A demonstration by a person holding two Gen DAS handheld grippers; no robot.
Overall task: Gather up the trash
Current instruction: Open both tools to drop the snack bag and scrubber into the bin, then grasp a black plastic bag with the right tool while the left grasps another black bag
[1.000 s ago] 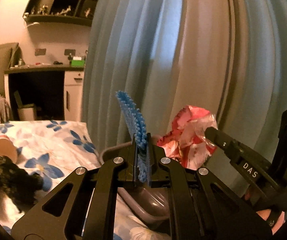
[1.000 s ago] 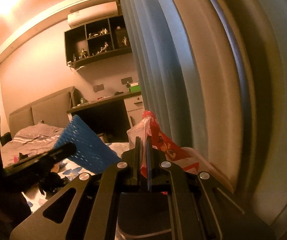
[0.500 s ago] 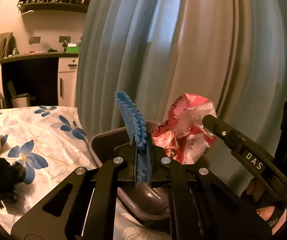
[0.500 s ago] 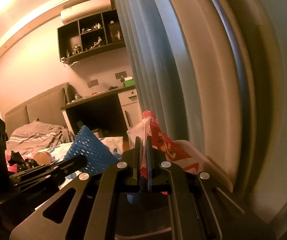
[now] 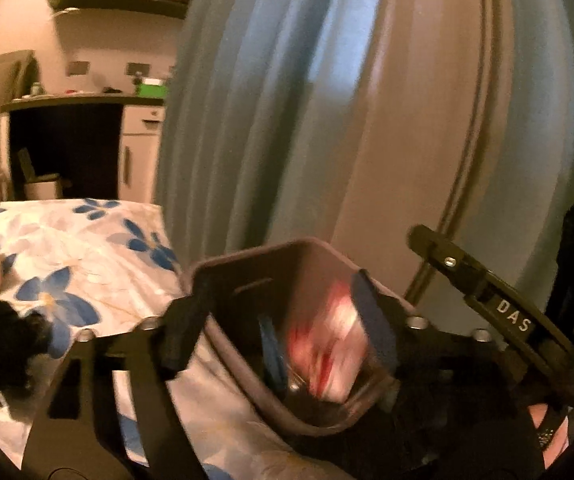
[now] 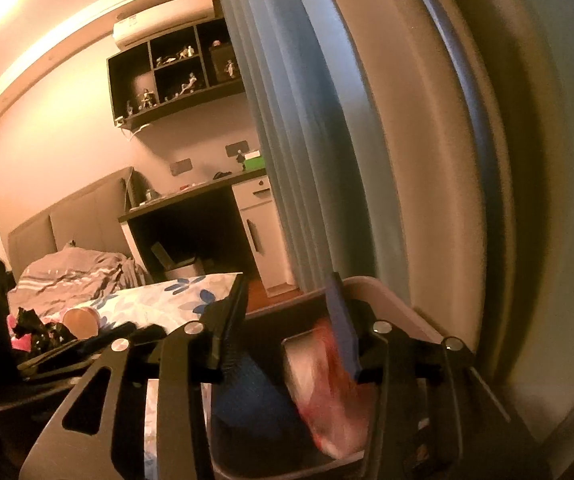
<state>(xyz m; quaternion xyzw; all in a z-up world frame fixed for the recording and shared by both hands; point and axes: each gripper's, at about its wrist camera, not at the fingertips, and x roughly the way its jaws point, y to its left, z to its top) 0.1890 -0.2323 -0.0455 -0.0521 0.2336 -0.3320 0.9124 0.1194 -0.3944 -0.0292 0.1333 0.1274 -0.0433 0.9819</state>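
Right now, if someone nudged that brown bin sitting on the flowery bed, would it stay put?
Probably not firmly. The brown bin rests on a soft flowered bedspread, so it might rock or tip. It looks like thin plastic and holds only a red-and-white wrapper and a blue piece, so it is likely light and easy to slide.

We look into a warm-lit bedroom. A pale blue pleated curtain (image 6: 307, 160) fills the right, from 12 to 4 o'clock. At 10 o'clock a dark wall shelf (image 6: 175, 76) holds small figures, with an air conditioner (image 6: 163, 24) above it. Lower left stand a dark desk (image 6: 191, 220), a padded headboard (image 6: 71, 220) and a bed with a blue-flowered sheet (image 5: 79, 248).
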